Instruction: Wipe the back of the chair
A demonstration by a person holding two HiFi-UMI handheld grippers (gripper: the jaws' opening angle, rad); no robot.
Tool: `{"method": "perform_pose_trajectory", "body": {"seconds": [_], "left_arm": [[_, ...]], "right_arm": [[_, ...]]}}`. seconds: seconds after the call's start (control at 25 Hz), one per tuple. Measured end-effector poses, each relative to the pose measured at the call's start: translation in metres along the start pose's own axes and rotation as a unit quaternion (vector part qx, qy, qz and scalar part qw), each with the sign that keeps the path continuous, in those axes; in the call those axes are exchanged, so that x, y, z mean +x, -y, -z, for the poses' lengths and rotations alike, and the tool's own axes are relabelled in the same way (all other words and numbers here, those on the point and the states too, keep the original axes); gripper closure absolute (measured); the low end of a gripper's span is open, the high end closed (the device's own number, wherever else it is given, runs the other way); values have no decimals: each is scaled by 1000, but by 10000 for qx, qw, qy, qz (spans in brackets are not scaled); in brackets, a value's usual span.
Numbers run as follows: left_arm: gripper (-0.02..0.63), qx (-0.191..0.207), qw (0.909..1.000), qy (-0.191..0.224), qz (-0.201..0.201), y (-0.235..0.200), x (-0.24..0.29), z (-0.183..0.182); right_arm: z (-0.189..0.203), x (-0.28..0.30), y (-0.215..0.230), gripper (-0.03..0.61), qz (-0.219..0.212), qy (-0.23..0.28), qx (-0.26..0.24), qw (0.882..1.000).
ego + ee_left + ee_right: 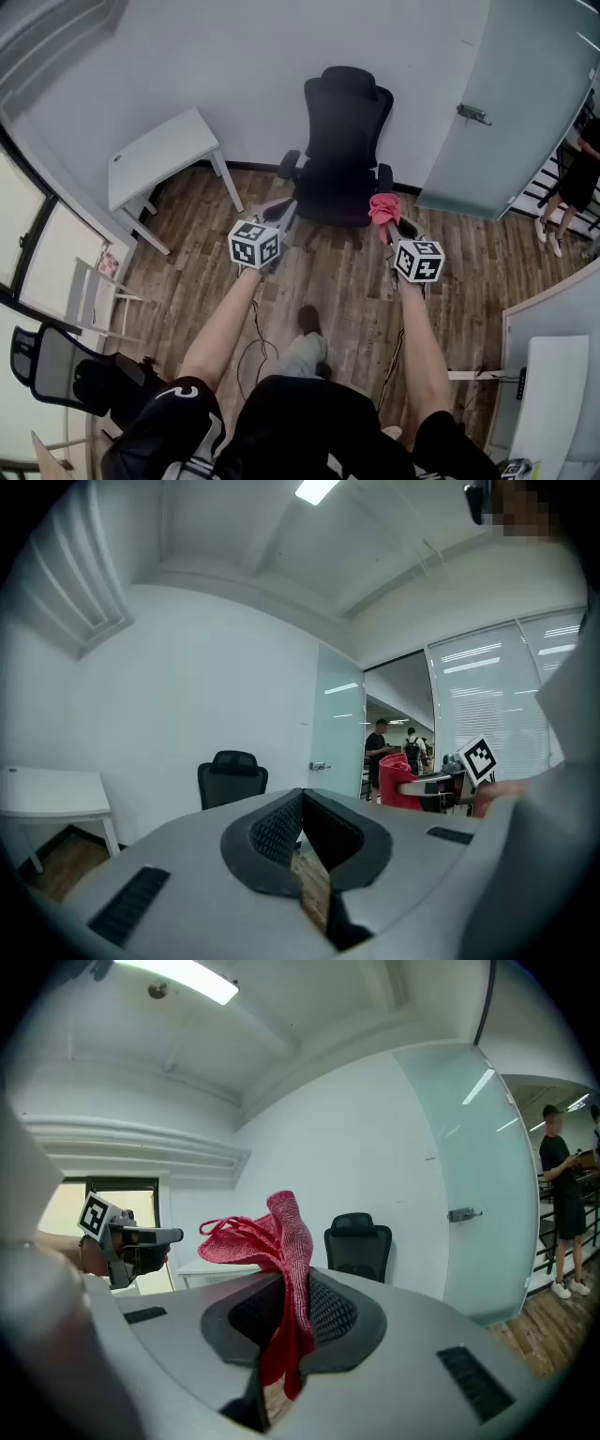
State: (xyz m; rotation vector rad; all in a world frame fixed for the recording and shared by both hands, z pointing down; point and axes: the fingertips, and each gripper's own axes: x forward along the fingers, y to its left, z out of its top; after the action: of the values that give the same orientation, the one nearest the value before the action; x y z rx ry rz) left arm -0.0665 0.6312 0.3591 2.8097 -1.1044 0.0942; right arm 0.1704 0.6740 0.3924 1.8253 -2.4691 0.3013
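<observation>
with the red knitted cloth (281, 1241) pinched in the right gripper (286, 1312) and the left gripper (302, 799) closed empty (tips touching), the black mesh office chair (344, 141), well ahead by the wall (234, 66), must first be approached.

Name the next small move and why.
Probably step closer and bring the right gripper toward the chair backrest: its jaws are already shut on the red cloth, but the chair stands ahead by the wall, out of contact.
</observation>
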Motion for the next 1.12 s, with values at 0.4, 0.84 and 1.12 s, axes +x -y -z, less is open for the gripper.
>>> {"method": "perform_pose_trajectory", "body": {"seconds": [0.4, 0.84, 1.12], "left_arm": [[589, 160, 9997, -168, 95, 29, 1, -2], [589, 398, 9989, -101, 211, 1, 20, -25], [589, 518, 9982, -164, 240, -58, 57, -31]], "right_arm": [[7, -22, 5, 511, 21, -30, 50, 10000], [-22, 33, -17, 511, -157, -27, -30, 9999], [-31, 110, -12, 509, -265, -185, -81, 9994]]}}
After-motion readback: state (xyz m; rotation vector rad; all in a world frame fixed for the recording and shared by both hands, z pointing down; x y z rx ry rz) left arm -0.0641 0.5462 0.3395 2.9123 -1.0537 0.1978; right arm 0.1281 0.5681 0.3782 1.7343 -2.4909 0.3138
